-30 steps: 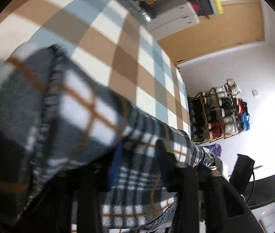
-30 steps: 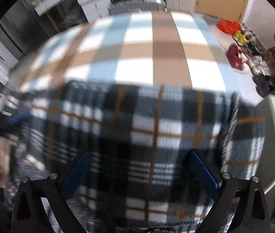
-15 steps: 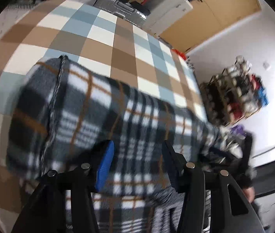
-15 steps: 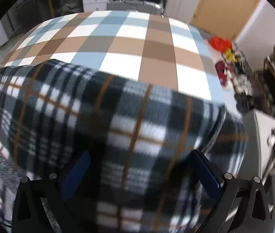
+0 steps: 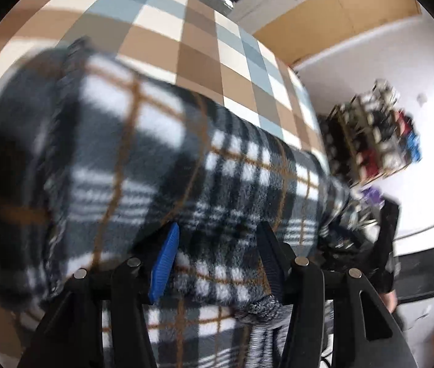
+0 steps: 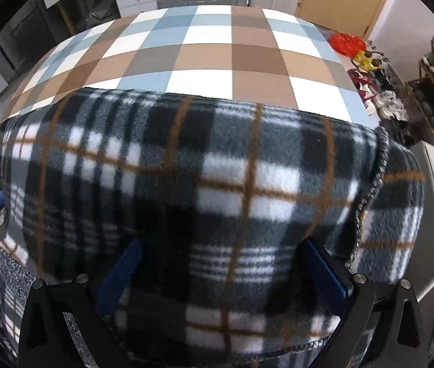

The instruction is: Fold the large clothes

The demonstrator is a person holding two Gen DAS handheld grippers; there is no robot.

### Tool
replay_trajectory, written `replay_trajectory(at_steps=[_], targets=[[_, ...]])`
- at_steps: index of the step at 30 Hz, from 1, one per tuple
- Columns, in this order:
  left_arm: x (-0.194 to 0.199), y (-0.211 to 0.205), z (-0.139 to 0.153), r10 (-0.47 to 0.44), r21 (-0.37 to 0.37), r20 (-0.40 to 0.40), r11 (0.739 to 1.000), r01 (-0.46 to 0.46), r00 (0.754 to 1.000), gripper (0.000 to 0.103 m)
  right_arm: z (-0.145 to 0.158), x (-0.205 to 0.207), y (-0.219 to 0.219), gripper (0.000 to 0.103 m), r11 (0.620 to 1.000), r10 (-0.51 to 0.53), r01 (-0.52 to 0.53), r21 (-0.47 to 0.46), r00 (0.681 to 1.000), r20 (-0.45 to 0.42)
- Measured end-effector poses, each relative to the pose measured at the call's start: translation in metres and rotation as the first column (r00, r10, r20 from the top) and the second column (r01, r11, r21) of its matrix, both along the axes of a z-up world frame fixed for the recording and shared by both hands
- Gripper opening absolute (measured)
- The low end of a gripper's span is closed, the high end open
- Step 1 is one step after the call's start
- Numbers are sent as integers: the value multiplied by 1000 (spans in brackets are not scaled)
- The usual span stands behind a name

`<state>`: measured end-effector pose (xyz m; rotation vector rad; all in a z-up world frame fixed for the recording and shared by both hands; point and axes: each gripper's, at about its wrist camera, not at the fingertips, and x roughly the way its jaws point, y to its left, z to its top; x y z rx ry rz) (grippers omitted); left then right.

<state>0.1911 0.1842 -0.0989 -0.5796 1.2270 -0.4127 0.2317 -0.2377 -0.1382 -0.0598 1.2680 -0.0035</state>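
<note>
Fold laid on the checked bed (image 6: 232, 49): my left gripper (image 5: 217, 254), jaws just opened, straddles the plaid fleece (image 6: 217, 178) unpinched; right gripper (image 6: 221, 273) wide; next, regrip the edge.

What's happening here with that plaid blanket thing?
A person with a gripper in each hand is folding a dark plaid fleece on a bed with a checked cover. The left gripper has just been opening, with fleece between its fingers. The right gripper is spread wide over the folded fleece, not pinching it.
</note>
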Motion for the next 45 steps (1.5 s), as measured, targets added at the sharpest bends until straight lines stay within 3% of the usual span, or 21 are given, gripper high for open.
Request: replay_trajectory(at_steps=[2, 9, 12, 15, 17, 22, 24, 26, 29, 31, 34, 35, 36, 37, 39, 41, 42, 43, 45], targets=[[10, -12, 6, -50, 93, 8, 994, 49, 999, 49, 0, 9, -2, 103, 1000, 11, -11, 6, 1000, 0], [54, -43, 11, -118, 280, 15, 954, 109, 993, 87, -3, 44, -3, 103, 1000, 9, -10, 16, 998, 61], [53, -51, 14, -112, 350, -7, 931, 108, 994, 88, 2, 48, -3, 103, 1000, -7, 5, 17, 996, 86], [26, -40, 36, -123, 264, 18, 958, 113, 992, 88, 22, 20, -4, 102, 995, -27, 13, 101, 989, 144], [-12, -23, 68, -125, 153, 104, 982, 108, 987, 88, 48, -27, -5, 102, 973, -43, -8, 229, 975, 216], [-129, 20, 144, -143, -30, 314, 987, 161, 939, 89, 91, -142, 15, 103, 895, 12, -157, 417, 944, 329], [-181, 41, 168, -128, -102, 373, 979, 178, 919, 89, 105, -189, 35, 103, 851, 51, -237, 468, 925, 376], [-213, 53, 184, -111, -137, 428, 973, 185, 897, 89, 109, -230, 58, 103, 772, 105, -323, 548, 915, 390], [-260, 64, 192, -83, -100, 489, 984, 150, 869, 89, 93, -253, 96, 103, 673, 203, -387, 630, 916, 346], [-273, 68, 190, -61, -54, 497, 993, 101, 866, 89, 72, -255, 125, 103, 685, 248, -373, 625, 927, 282], [-284, 77, 179, -41, -42, 475, 997, 70, 879, 89, 35, -243, 148, 101, 718, 252, -305, 626, 952, 174], [-283, 81, 175, -32, -46, 471, 997, 61, 882, 89, 27, -240, 150, 96, 734, 241, -289, 615, 957, 162], [-284, 83, 171, -21, -53, 466, 997, 51, 885, 89, 21, -236, 153, 75, 764, 224, -279, 582, 960, 165], [-284, 84, 167, -9, -62, 458, 997, 42, 889, 89, 15, -234, 149, 64, 790, 221, -279, 546, 960, 171], [-278, 80, 163, -2, -74, 451, 996, 40, 892, 89, 8, -228, 158, 64, 827, 228, -283, 485, 959, 170], [-279, 83, 159, 8, -73, 445, 997, 28, 896, 89, 2, -224, 163, 60, 836, 236, -287, 467, 958, 164], [-279, 83, 157, 6, -75, 439, 997, 30, 898, 89, 1, -224, 167, 49, 840, 245, -298, 454, 954, 174], [-283, 85, 156, 2, -79, 435, 996, 36, 900, 89, 3, -224, 168, 32, 842, 250, -306, 444, 951, 181], [-282, 83, 152, -2, -80, 422, 996, 39, 907, 89, 5, -227, 173, 16, 866, 255, -315, 388, 946, 201]])
